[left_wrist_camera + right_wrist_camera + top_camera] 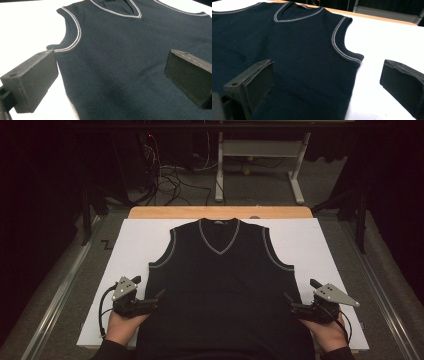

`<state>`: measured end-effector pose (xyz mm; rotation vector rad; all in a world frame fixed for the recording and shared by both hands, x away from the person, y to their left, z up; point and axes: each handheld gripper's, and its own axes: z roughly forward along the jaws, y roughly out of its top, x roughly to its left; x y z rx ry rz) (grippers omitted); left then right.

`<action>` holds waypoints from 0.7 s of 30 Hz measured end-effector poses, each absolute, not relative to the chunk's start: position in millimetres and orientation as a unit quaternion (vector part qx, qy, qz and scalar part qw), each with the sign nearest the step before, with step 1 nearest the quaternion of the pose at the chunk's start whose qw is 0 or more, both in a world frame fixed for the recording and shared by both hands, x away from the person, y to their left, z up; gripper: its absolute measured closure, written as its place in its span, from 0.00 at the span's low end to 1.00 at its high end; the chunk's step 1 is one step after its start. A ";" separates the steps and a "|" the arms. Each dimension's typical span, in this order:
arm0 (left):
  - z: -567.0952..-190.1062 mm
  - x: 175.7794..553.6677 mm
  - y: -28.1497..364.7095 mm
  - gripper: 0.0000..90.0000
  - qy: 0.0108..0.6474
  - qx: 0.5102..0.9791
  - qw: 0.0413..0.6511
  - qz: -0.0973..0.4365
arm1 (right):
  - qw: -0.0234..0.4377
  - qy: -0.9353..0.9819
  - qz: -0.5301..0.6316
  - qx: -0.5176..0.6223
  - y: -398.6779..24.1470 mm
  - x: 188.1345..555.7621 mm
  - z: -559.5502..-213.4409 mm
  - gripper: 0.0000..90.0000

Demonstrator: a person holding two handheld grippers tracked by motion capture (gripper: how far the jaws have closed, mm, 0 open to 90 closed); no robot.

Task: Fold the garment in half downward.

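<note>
Presently, at the left of the high view, the left gripper [161, 296] sits low over the white board [135, 237], held in a hand [121, 326] that enters from the bottom edge. Its tips point inward at the left side seam of the vest [222, 290], at or just beside the cloth edge. In the left gripper view its jaws stand wide apart with nothing between them; the vest's side edge and lower armhole lie in the gap, and one jaw hangs over bare board, the other over dark knit. Contact with the cloth cannot be confirmed.

In the middle, the vest lies flat and face up on the board, neck away from the person, hem toward the near edge. It is dark with pale trim at the V-neck [219, 236] and both armholes. The board rests on a wooden table [220, 212], whose far edge shows beyond the collar.

At the right, the right gripper [288, 300] mirrors the first, tips turned inward at the vest's right side seam, held in the other hand [330, 332]. In the right gripper view its jaws are likewise spread wide and grip nothing; one stands over the knit, the other over white board, with the vest's edge running between them.
</note>
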<state>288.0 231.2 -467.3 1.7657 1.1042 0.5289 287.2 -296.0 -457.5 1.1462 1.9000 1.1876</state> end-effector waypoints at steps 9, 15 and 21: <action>-474.6 295.7 236.7 0.00 0.475 0.734 0.446 0.193 | 0.303 0.716 0.441 0.449 -296.1 289.3 -456.9 0.00; -475.6 298.1 241.0 0.00 0.483 0.731 0.446 0.181 | 0.301 0.718 0.435 0.452 -295.7 292.3 -459.0 0.00; -476.5 301.0 242.0 0.00 0.490 0.734 0.439 0.166 | 0.298 0.720 0.434 0.453 -294.6 293.1 -459.2 0.00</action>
